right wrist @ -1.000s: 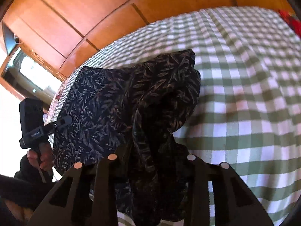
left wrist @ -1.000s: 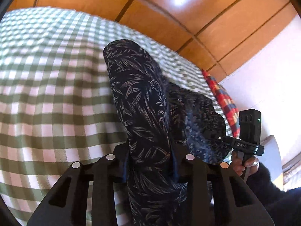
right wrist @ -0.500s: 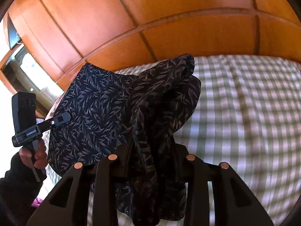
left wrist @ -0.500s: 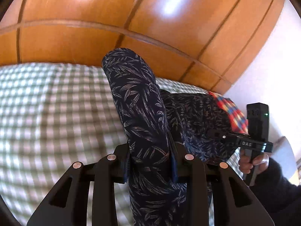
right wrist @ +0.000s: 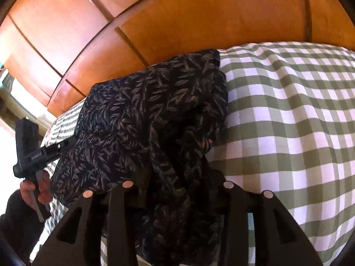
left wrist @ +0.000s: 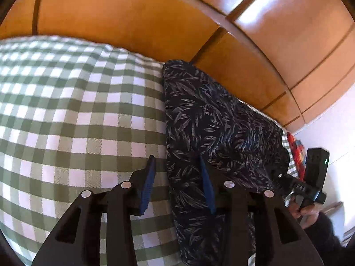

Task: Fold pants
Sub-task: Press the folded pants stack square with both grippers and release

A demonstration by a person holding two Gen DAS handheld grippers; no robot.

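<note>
The dark leaf-print pants (left wrist: 210, 122) lie folded on the green-and-white checked bed cover (left wrist: 77, 110), their far end against the wood panelling. My left gripper (left wrist: 176, 158) is open, both blue pads (left wrist: 147, 184) bare, and the pants' left edge runs loosely between them. In the right wrist view the pants (right wrist: 144, 115) bunch up between the fingers of my right gripper (right wrist: 179, 173). Its jaws stand spread as wide as the left's and the cloth hides the pads. Each gripper shows in the other's view: right gripper (left wrist: 286, 179), left gripper (right wrist: 55, 148), at the pants' near corners.
Glossy wood panelling (left wrist: 133, 17) rises right behind the bed. A red plaid cushion (left wrist: 296, 153) lies at the bed's right end beside a white wall. A person's hand (right wrist: 33, 188) in a dark sleeve holds the left gripper. A bright window (right wrist: 13, 97) is at far left.
Both grippers carried the lifted pants forward and down onto the bed. The left gripper has opened and let the cloth go; the right fingers have spread a little too.
</note>
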